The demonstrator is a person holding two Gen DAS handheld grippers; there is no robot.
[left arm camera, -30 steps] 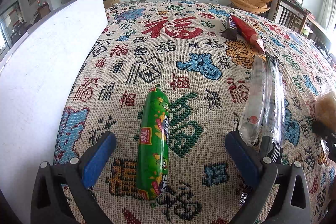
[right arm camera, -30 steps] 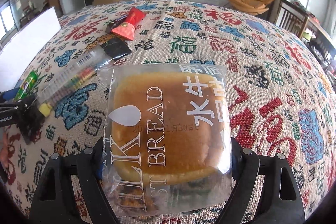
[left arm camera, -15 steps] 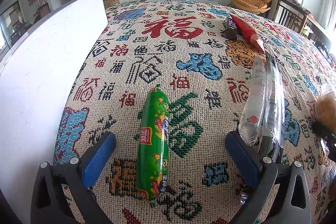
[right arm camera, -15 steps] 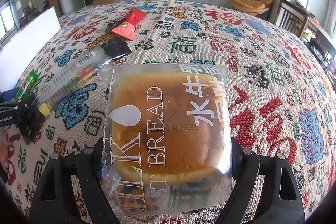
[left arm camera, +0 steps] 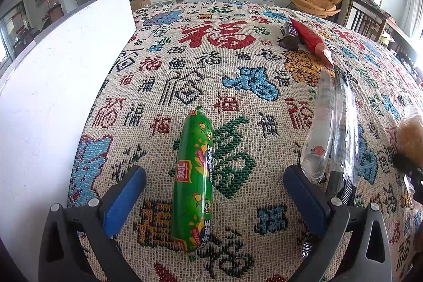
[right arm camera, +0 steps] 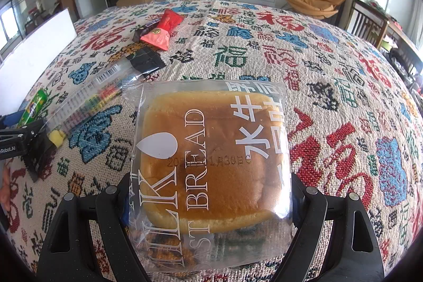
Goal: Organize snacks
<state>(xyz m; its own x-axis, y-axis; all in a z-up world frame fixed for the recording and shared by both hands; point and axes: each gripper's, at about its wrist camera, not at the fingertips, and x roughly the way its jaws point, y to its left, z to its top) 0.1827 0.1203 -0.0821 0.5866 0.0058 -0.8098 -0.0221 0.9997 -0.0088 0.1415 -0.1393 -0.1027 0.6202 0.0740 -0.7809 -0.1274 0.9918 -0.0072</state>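
Observation:
A green sausage stick (left arm camera: 194, 181) lies on the patterned tablecloth (left arm camera: 201, 65), between the wide-apart blue pads of my left gripper (left arm camera: 214, 198), which is open and touches nothing. My right gripper (right arm camera: 208, 200) has its fingers against both sides of a clear-wrapped milk toast bread (right arm camera: 211, 163) lying on the cloth; the pads are hidden behind the wrapper. A long clear candy pack (left arm camera: 330, 123) lies right of the sausage and also shows in the right wrist view (right arm camera: 90, 99). A red snack packet (right arm camera: 164, 31) and dark wrappers (right arm camera: 145, 60) lie farther back.
A tall white board or box wall (left arm camera: 53, 86) stands along the left edge of the table. The red packet (left arm camera: 312, 41) and a dark wrapper (left arm camera: 290, 40) lie at the far right in the left wrist view. Chairs (right arm camera: 370, 25) stand beyond the right table edge.

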